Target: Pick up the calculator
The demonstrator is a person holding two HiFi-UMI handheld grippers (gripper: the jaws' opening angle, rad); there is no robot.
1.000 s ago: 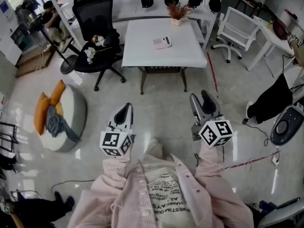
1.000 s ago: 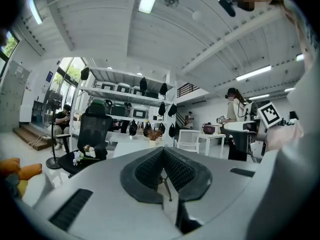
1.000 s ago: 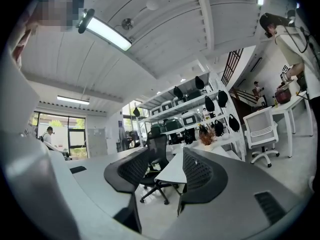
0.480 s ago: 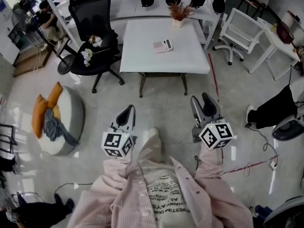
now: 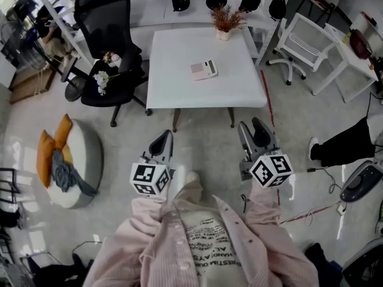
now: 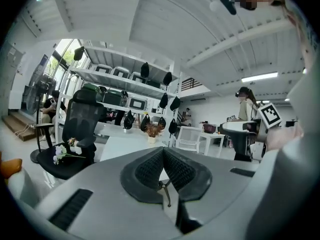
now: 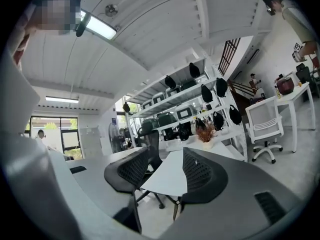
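- We judge the step in hand to be the approach: both grippers hang over the floor, short of the table (image 5: 209,94), and neither touches anything.
- The right gripper (image 5: 254,130) has its jaws spread with nothing between them. It is ready to take hold, so we would lead with it.
- The left gripper (image 5: 161,143) has its pads pressed together and holds nothing. We would keep it low and out of the way.
- The calculator (image 5: 203,69) lies well ahead of the right gripper and off to its left, and ahead and to the right of the left gripper. It sits near the middle of the table top.
- To do this well, we would bring the right gripper over the near table edge and come down from above. The jaws should straddle the calculator's short width before closing.
- A flat thing gives little edge to grip, so we judge the pads must reach right down to the table surface.
- The calculator looks small, thin and rectangular, lying flat and a little skewed to the table edge. One part is pinkish and the other paler; the keys are too small to make out.
- A potted dried plant (image 5: 226,21) stands well beyond it, clear of the reach.
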